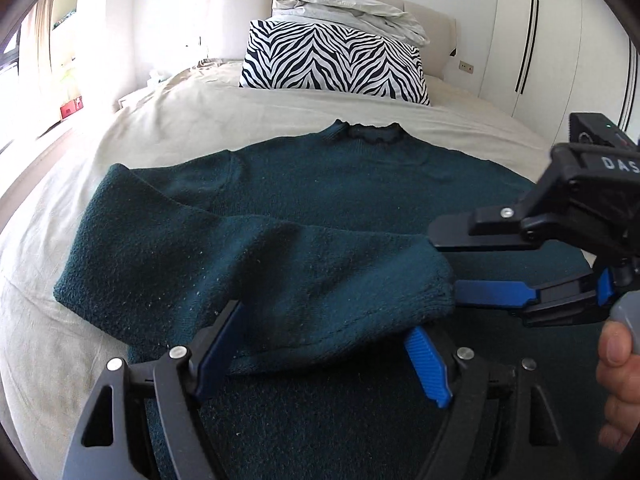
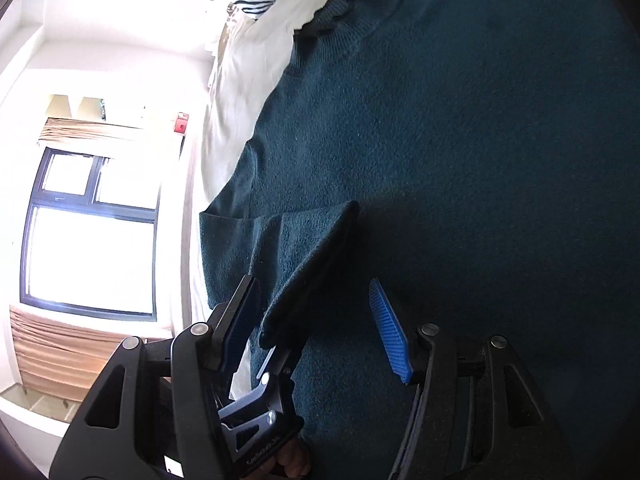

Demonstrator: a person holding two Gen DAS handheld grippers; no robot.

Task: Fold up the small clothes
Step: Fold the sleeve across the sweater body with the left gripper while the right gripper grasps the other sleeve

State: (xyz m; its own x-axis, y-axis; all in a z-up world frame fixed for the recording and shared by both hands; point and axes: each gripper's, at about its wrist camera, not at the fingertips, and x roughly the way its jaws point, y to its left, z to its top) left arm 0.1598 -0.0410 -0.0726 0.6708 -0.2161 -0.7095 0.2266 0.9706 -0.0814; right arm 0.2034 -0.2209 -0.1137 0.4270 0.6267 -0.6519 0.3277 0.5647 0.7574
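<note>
- Dark teal sweater [image 1: 328,184] lies flat on beige bed sheet [image 1: 192,120], collar [image 1: 366,132] at 12 o'clock twd the zebra pillow [image 1: 332,60]; fills most of rt wrist view too [image 2: 480,160].
- One sleeve [image 1: 224,256] folded across the body, shoulder end at 9 o'clock, cuff [image 1: 432,288] at 3 o'clock in left wrist view.
- Left gripper [image 1: 324,344]: jaws wide apart, blue pads either side of the sleeve's lower edge nr the cuff; sleeve lies between the fingers [image 1: 428,364], not pinched. Whether the pads touch the cloth – can't tell.
- Right gripper [image 1: 444,268]: comes in from 3 o'clock, jaws apart, one black finger above and one blue below, tips right at the cuff end. Actual clamp on cuff – can't tell.
- Rt wrist view: own gripper [image 2: 312,320] spread open, sleeve edge [image 2: 312,264] betw. fingers; left gripper's finger visible at 6–7 o'clock.
- Bare hand [image 1: 618,368] at 4 o'clock on the rt gripper's handle.
- White crumpled duvet [image 1: 344,8] stacked behind pillow at 12; wardrobe doors [image 1: 532,40] at 2 o'clock; window [image 2: 88,232] at 9 o'clock in rt view.
</note>
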